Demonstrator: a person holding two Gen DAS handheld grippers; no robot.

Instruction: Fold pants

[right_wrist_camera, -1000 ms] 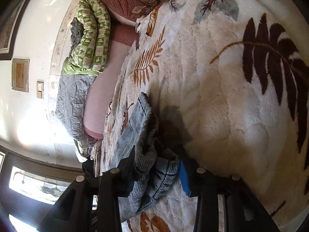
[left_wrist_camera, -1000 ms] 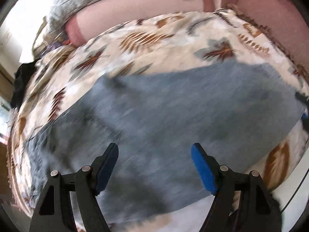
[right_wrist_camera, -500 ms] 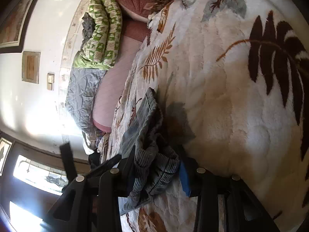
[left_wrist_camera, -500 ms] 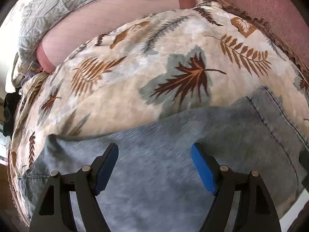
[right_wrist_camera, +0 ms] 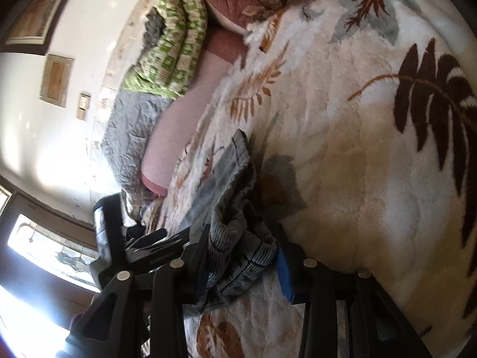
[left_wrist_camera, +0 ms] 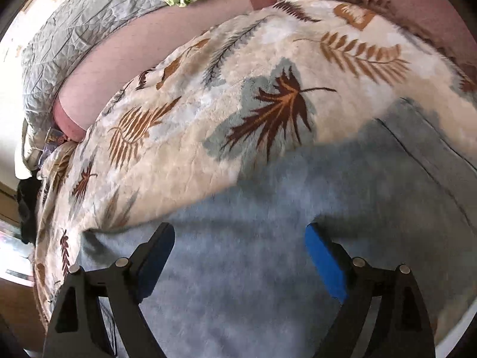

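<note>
On the bed (left_wrist_camera: 125,59): I see a pink mattress with a leaf-print blanket (left_wrist_camera: 268,83) spread over it, cream with brown and grey-blue leaves.
Against the wall: a grey quilt (left_wrist_camera: 77,29) and a green patterned quilt (right_wrist_camera: 176,50) are piled along the far edge of the bed, beside the blanket.
Wall: white, with a framed picture (right_wrist_camera: 35,9), a smaller frame and a light switch (right_wrist_camera: 83,106) in my right wrist view.
Pants (left_wrist_camera: 268,253): light blue denim, lying flat on the blanket and filling the lower half of my left wrist view; a stitched seam runs along their right part.
Pants end: one end is bunched up and gathered into folds (right_wrist_camera: 238,256), with the striped inner side showing, raised slightly off the blanket.
Right hand-held gripper (right_wrist_camera: 241,268): I have it clamped on that bunched end of the pants, cloth packed between the two blue pads.
Left hand-held gripper (left_wrist_camera: 238,256): its jaws are opening, already wide apart; it points down at the flat denim, with nothing pinched between the pads. Whether the tips touch the cloth I cannot tell.
</note>
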